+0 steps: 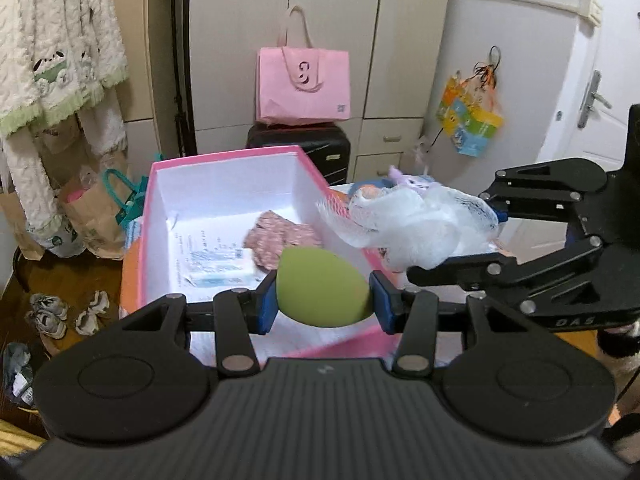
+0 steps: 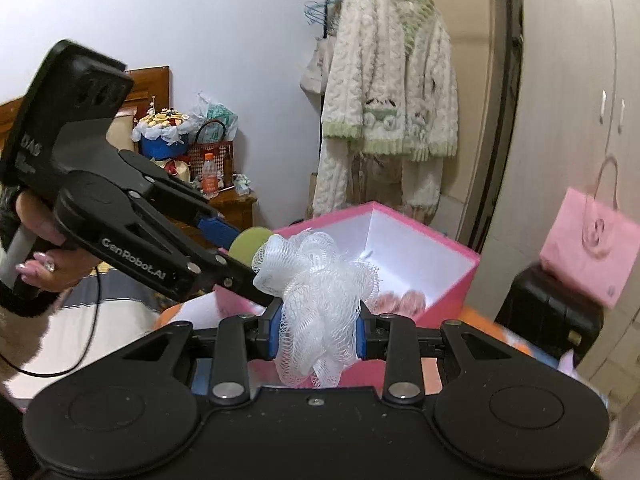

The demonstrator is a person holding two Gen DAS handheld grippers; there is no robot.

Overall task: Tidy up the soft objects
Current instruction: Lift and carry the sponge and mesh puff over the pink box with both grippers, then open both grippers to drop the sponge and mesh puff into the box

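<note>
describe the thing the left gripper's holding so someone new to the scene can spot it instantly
Start at the open pink box with white inner walls in the middle of the room. Just above its near edge, the left gripper is shut on a smooth, egg-shaped green sponge pinched between blue pads. Its neighbour in the right gripper is a frilly white mesh pouf; the sponge is solid, matte olive-green.
</note>
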